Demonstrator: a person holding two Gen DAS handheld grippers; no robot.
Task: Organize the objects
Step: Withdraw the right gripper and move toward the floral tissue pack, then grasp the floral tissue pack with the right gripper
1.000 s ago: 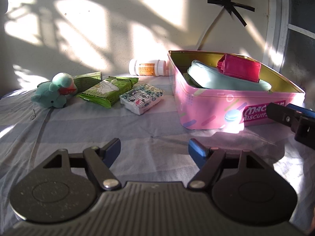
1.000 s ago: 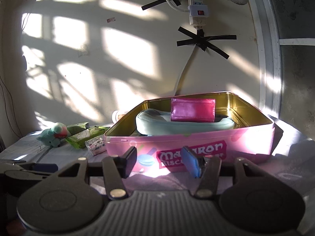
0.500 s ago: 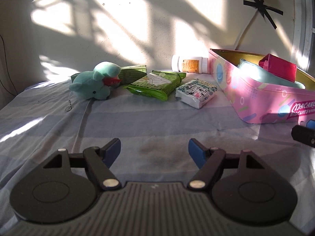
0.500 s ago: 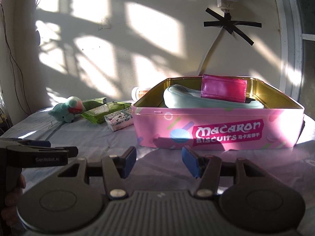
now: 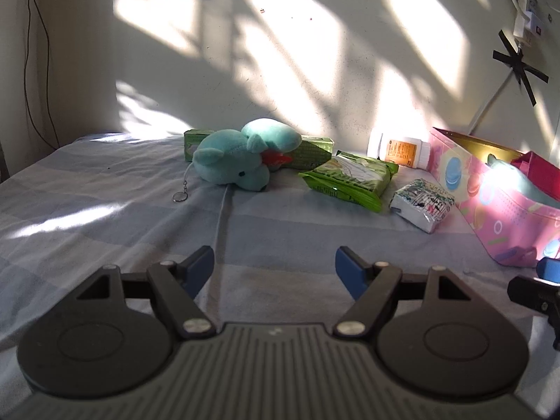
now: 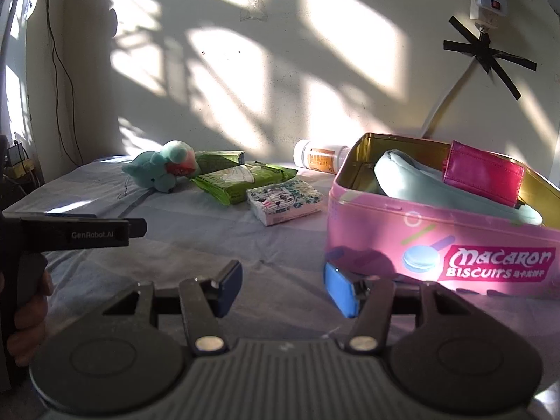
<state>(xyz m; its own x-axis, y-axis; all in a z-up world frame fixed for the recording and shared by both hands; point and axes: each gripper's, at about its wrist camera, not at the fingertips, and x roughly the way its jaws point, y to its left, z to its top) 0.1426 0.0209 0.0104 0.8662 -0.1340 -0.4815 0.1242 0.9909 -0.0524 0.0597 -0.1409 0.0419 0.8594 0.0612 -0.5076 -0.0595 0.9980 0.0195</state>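
Quick count from my side: one teal plush toy [image 5: 232, 166] with a keyring, two green foil packets [image 5: 350, 178], one small patterned tissue pack [image 6: 284, 201], one white pill bottle with an orange label [image 5: 402, 148], and one pink macaron biscuit tin [image 6: 437, 241] holding one pale blue soft pouch [image 6: 430, 189] and one magenta wallet [image 6: 483, 173].

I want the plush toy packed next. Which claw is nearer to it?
Left. The left claw hangs open over the sheet with the teal plush toy just ahead. The right claw, also open, sits in front of the pink tin, with the toy farther off to its left.
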